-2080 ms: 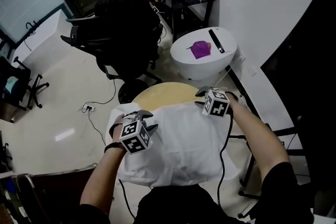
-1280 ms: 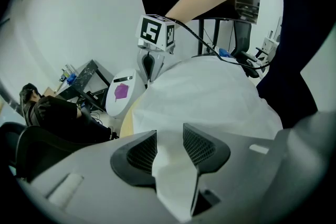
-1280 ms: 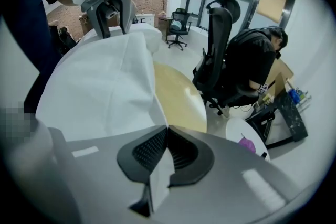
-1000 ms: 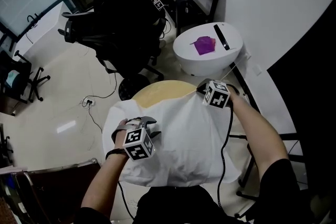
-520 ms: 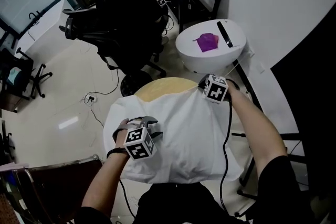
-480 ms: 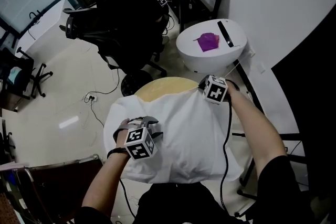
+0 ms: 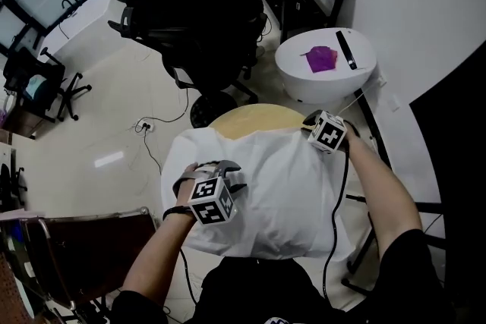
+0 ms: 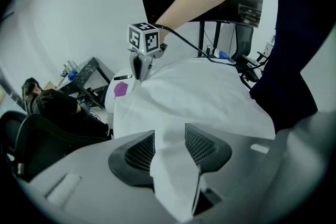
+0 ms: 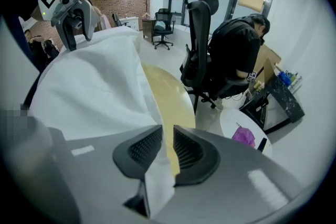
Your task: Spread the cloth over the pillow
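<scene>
I am releasing the cloth [image 7: 277, 190]: left gripper [image 7: 218, 166] parted at its near-left corner, right gripper [image 7: 310, 118] just opening far-right, fabric between both.

Clad in a dark top with short sleeves [image 7: 406, 258], arms bare below them. Thin dark band [image 7: 175, 212] round the left wrist, lower left of centre in the head view. Left hand-held gripper [image 8: 169, 145] built as a smooth pale grey shell ending in two dark grey wedge-shaped jaws, faced with finely ribbed pads [image 8: 140, 150]. Right hand-held gripper [image 9: 168, 148] of the same make and colours. Topped each by a white cube [image 7: 213, 201] printed with black square markers, the second cube [image 7: 329, 133] right of centre. Black cable [image 7: 336, 209] running from the right one toward the lower edge.
</scene>
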### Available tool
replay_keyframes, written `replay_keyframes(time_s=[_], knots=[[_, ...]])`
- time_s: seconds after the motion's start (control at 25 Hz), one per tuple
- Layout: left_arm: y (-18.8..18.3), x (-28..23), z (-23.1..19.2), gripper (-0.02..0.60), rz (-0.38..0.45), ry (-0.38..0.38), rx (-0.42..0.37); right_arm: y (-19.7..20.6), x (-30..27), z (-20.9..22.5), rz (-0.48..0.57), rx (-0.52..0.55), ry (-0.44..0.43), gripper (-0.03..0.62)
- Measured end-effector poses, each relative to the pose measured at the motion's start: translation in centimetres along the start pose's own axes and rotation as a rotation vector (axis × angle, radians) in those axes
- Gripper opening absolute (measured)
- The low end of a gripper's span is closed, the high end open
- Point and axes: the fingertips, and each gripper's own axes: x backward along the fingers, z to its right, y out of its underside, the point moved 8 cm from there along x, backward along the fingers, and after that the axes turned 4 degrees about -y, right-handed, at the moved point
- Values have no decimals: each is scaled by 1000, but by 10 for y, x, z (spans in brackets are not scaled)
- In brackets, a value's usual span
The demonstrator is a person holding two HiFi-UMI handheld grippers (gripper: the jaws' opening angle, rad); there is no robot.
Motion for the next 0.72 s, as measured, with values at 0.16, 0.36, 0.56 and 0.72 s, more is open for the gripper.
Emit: replay_keyframes(time_s=[0.16, 0.36, 0.56, 0.72], knots=[[11, 36, -5, 169, 6, -95, 43, -8, 31, -2, 110, 12, 45, 103], [54, 89, 4, 169, -38, -204, 108, -32, 80, -19, 227, 77, 141, 103], [118, 130, 30, 169, -71, -254, 198, -89, 127, -69, 401, 129, 212, 103], [164, 143, 56, 169, -92, -235, 232, -137, 146, -130, 491, 172, 204, 103]])
